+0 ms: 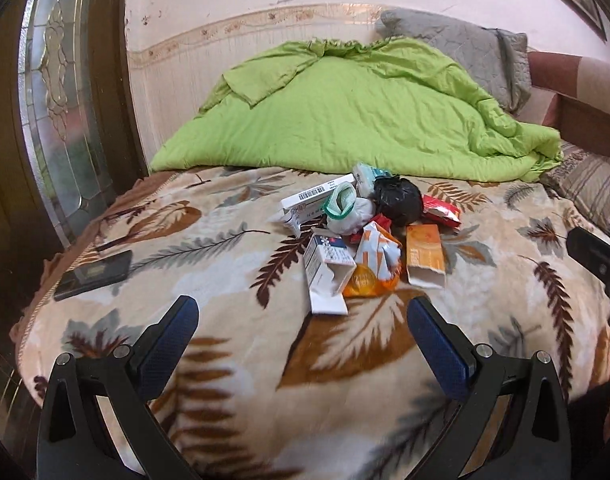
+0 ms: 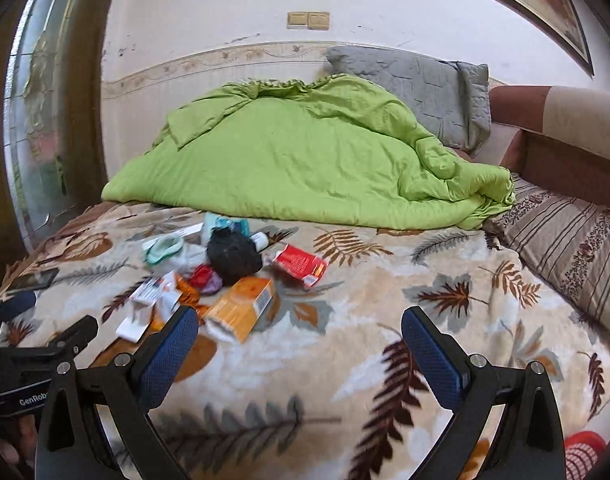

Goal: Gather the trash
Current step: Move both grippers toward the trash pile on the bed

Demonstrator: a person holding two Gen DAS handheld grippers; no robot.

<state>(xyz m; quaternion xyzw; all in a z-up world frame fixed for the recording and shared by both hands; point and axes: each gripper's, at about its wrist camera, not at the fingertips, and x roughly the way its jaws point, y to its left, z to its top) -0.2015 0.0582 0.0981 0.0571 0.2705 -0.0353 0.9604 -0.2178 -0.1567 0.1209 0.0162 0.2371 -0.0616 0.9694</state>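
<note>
Fleecy leaf-print blanket (image 1: 209, 240) covers the bed, and the trash lies heaped on it near the middle. From the left wrist view the pile sits at twelve o'clock of the left tool (image 1: 301, 314), whose blue-padded fingers are spread wide with nothing between them. Nearest the tool is a white and blue carton (image 1: 327, 272), its open flap toward the camera; touching it at three o'clock is an orange wrapper (image 1: 365, 282) under a crumpled white and orange packet (image 1: 377, 252). An orange box (image 1: 425, 256) lies just beside these, at about one o'clock of the tool. Farther back sit a black bag bundle (image 1: 399, 200), a red packet (image 1: 441, 210) at its three o'clock, a white bag with a green rim (image 1: 343, 204) and a long white box with a barcode (image 1: 317, 196).

At nine o'clock of the pile, well apart near the bed's edge, rests a dark phone (image 1: 93, 274). Behind everything, a green quilt (image 1: 345, 112) is bunched against a grey pillow (image 1: 461, 52).

In the right wrist view the right tool (image 2: 299, 322) is likewise spread and empty, hovering over bare blanket; the orange box (image 2: 245, 308) lies just beyond its left finger, at eleven o'clock.
</note>
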